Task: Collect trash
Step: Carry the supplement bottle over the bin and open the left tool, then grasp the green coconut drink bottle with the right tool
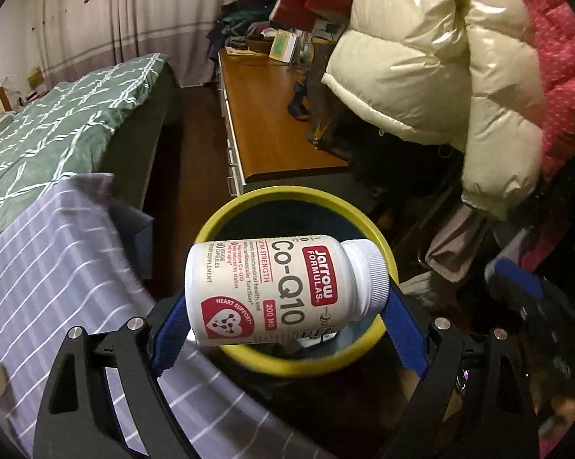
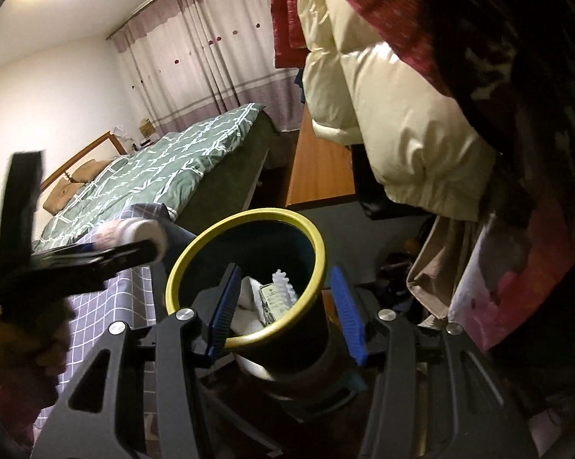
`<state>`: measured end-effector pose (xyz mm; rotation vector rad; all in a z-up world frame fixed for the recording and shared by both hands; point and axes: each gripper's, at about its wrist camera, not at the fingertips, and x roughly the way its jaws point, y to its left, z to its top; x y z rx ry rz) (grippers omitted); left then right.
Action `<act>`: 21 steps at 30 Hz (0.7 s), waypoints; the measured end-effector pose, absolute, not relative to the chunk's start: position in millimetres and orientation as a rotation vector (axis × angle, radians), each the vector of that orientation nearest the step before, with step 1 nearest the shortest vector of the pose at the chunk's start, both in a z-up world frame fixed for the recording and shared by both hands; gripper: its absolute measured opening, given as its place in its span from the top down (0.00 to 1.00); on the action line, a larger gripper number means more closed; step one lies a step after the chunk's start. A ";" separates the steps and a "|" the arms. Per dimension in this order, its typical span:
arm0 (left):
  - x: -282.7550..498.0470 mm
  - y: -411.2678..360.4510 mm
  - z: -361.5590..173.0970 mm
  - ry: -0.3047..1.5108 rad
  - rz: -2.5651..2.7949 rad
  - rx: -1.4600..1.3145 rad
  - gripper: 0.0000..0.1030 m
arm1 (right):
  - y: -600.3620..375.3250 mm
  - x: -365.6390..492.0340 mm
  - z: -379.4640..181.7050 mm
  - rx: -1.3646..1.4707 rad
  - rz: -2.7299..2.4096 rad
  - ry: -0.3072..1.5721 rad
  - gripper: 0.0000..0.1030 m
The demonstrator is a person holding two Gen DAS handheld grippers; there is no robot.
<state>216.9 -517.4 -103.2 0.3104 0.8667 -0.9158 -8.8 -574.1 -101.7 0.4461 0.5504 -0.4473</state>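
left gripper (image 1: 287, 306) clamped on pill bottle (image 1: 283, 290), long axis crosswise between pads, hanging right over bin (image 1: 218, 225) mouth. right gripper (image 2: 283, 313) jaws apart, empty, straddling bin rim.

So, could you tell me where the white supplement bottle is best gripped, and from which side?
Probably end to end, approached side-on, as the left gripper holds it: the bottle lies sideways, its flat base and cap meeting the pads squarely.
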 end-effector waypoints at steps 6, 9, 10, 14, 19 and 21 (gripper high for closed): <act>224.9 -539.6 -114.4 0.876 -0.903 0.309 0.05 | -579.7 -11.8 -105.8 0.461 -0.452 0.554 0.54; 225.8 -527.1 -106.8 0.870 -0.900 0.269 0.05 | -578.1 -10.6 -105.1 0.460 -0.450 0.553 0.54; 225.2 -519.8 -103.3 0.866 -0.899 0.262 0.05 | -577.4 -10.0 -105.2 0.459 -0.449 0.554 0.54; 214.9 -478.6 -79.6 0.812 -0.889 0.219 0.05 | -570.3 -4.8 -107.8 0.452 -0.430 0.568 0.54; 201.0 -407.3 -51.3 0.749 -0.848 0.134 0.05 | -553.1 9.3 -109.6 0.428 -0.393 0.594 0.53; 196.6 -372.0 -42.2 0.721 -0.811 0.101 0.05 | -542.7 16.0 -109.0 0.412 -0.371 0.608 0.53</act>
